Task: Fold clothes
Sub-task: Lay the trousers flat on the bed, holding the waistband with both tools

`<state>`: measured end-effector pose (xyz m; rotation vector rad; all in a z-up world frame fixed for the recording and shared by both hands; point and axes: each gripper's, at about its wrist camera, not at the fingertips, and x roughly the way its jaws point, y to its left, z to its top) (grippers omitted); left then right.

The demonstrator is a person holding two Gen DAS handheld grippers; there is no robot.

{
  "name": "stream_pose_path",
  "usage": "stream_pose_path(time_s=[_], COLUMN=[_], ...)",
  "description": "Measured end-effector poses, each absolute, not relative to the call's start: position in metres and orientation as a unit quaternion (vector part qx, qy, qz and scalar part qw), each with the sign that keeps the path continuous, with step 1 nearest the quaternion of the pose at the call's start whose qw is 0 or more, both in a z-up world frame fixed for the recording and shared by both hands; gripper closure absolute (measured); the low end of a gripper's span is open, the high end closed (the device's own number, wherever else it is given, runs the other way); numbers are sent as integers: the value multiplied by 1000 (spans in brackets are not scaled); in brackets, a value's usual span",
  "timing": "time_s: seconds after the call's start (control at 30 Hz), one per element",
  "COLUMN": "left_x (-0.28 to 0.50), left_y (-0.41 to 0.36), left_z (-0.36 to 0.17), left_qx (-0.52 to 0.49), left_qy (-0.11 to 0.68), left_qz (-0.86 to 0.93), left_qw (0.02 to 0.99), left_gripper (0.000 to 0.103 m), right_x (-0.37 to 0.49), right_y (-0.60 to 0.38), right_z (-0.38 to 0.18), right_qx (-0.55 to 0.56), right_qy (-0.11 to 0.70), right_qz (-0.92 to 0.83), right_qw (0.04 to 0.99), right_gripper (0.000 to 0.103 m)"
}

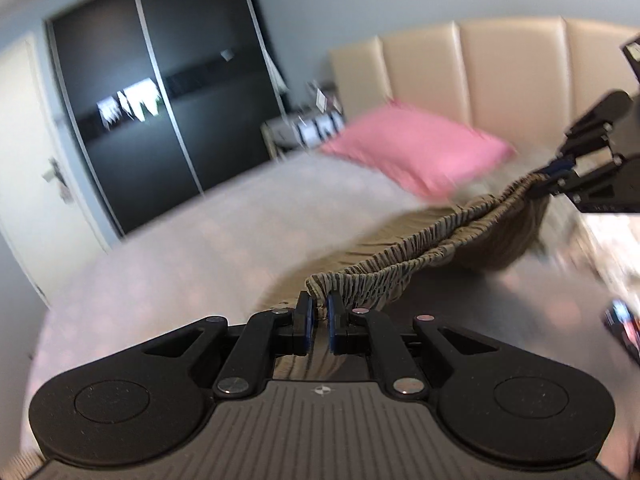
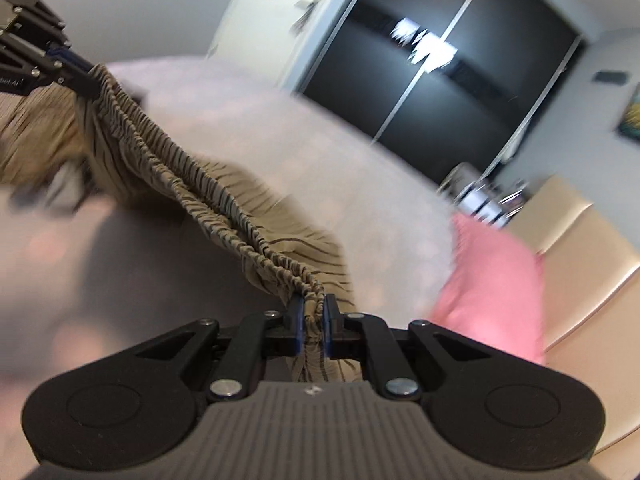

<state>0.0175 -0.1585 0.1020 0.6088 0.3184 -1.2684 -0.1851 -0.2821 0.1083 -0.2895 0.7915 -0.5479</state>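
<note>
A tan garment with thin dark stripes and a gathered elastic waistband point(image 1: 404, 256) hangs stretched between my two grippers above the bed. My left gripper point(image 1: 319, 312) is shut on one end of the waistband. My right gripper point(image 2: 313, 312) is shut on the other end of the waistband point(image 2: 224, 208). The right gripper also shows at the far right of the left wrist view point(image 1: 554, 174), and the left gripper at the upper left of the right wrist view point(image 2: 78, 70). The rest of the garment droops below the band toward the bed.
A bed with a pale spotted cover point(image 1: 224, 216) lies below. A pink pillow point(image 1: 420, 156) rests by the beige padded headboard point(image 1: 500, 76). A dark sliding wardrobe point(image 1: 160, 112) and a white door point(image 1: 28, 168) stand behind. A small nightstand point(image 1: 296, 132) is by the bed.
</note>
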Motion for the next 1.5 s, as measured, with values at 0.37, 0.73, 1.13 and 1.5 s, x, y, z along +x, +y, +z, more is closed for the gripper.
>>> stream_pose_path(time_s=[0.37, 0.73, 1.13, 1.5], left_x=[-35, -69, -75, -86], left_y=[-82, -70, -53, -89], left_z=[-17, -58, -59, -67], left_qx=[378, 463, 480, 500], left_qy=[235, 236, 249, 202], left_qz=[-608, -612, -618, -601], left_qw=[658, 595, 570, 590], left_gripper=[98, 98, 80, 80], right_x=[-231, -225, -234, -227], right_y=[-209, -194, -179, -185], right_z=[-11, -47, -46, -56], right_qx=[-137, -149, -134, -89], right_qy=[485, 542, 514, 501], right_qz=[-128, -68, -41, -118], right_qw=[854, 824, 846, 852], right_gripper=[94, 93, 69, 70])
